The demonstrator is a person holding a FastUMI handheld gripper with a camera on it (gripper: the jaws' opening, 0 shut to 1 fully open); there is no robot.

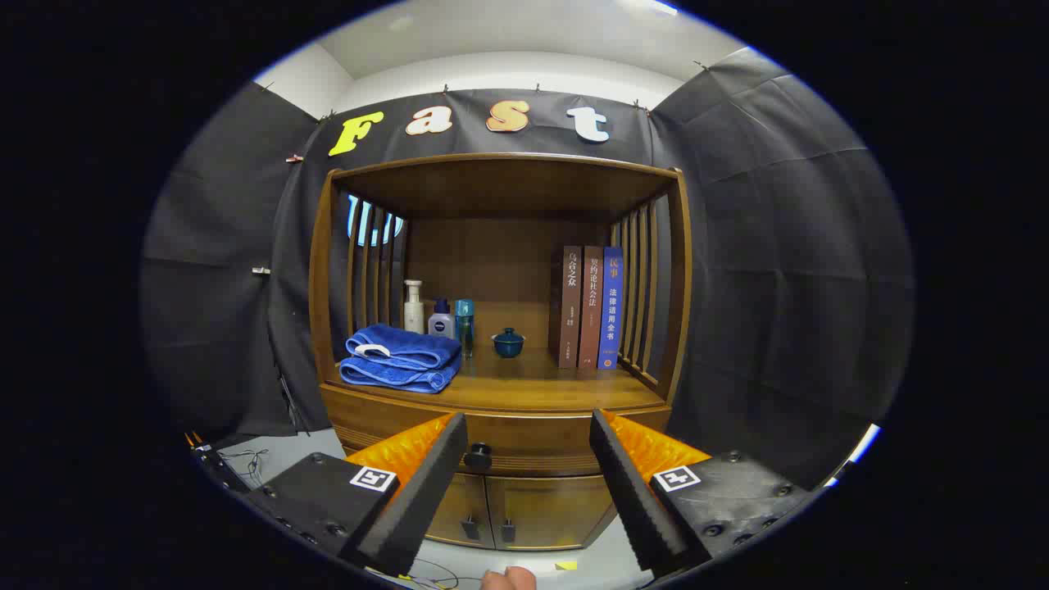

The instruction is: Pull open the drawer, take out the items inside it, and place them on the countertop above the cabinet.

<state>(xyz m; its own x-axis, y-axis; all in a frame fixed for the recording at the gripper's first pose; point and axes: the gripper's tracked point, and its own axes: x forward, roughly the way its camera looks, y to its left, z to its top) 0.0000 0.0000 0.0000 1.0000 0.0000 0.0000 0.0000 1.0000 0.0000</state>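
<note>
The claw (pixel 524 459) gapes empty, lined up on the shut drawer (pixel 524 447), whose knob (pixel 478 455) sits just inside its left finger, likely for pulling. The table (pixel 541 385) above already holds towels (pixel 400 359).

Blue towel (pixel 400 359) — brown wooden cabinet (pixel 500 401).

The gripper (pixel 524 426) is wide open, its fingers touching nothing. Between the fingers is the closed wooden drawer (pixel 524 451) with a round black knob (pixel 478 456). Beyond them, a folded blue towel (pixel 399 358) lies on the brown wooden countertop (pixel 541 385).
</note>
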